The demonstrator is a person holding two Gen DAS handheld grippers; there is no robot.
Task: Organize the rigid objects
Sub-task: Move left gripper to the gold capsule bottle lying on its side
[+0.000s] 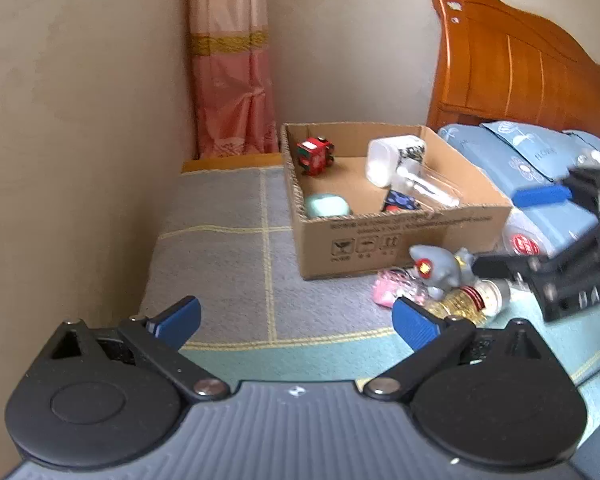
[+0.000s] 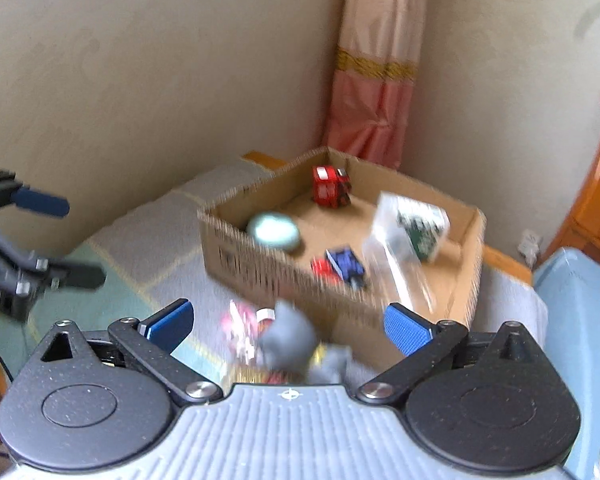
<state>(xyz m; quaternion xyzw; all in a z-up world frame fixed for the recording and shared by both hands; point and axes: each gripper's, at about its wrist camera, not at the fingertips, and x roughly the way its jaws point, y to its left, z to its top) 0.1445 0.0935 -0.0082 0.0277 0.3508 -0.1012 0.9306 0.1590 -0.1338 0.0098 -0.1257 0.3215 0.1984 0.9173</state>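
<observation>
**Loose toys waiting beside a half-filled box**

On the bed, at the left of the scene, the left gripper [image 1: 296, 322] is hovering over the grey checked blanket [image 1: 228, 248], its jaws standing wide apart with nothing between them. Moving rightward, the cardboard box [image 1: 400, 240] is sitting on the blanket, already holding a red toy truck [image 1: 315, 155], a mint-green case [image 1: 326, 205], a small blue and red toy [image 1: 400, 201] and a clear plastic package [image 1: 404, 162]. Just in front of the box's near wall, the grey shark figure [image 1: 440, 270] is resting on top of a gold-capped bottle [image 1: 472, 300], with a pink trinket [image 1: 394, 290] lying beside them. Farthest right, the right gripper [image 2: 288, 326] is hanging close above that pile, its jaws spread fully and pressing on nothing; it is blurred in both views.

Judging from this, the risk is in the stacking: the figure is perched on a round bottle, so a pad nudging either one could be sending the bottle rolling across the soft blanket or tipping the figure away. Closing too broadly could also be catching two things at once. The light package in the box looks ready to topple if the box is bumped.

The blanket is soft and uneven, giving poor support. A beige wall is closing in the left side, a pink curtain [image 1: 232, 80] is hanging in the corner, and a wooden headboard [image 1: 520, 64] is rising behind blue pillows [image 1: 512, 160] at the right.
</observation>
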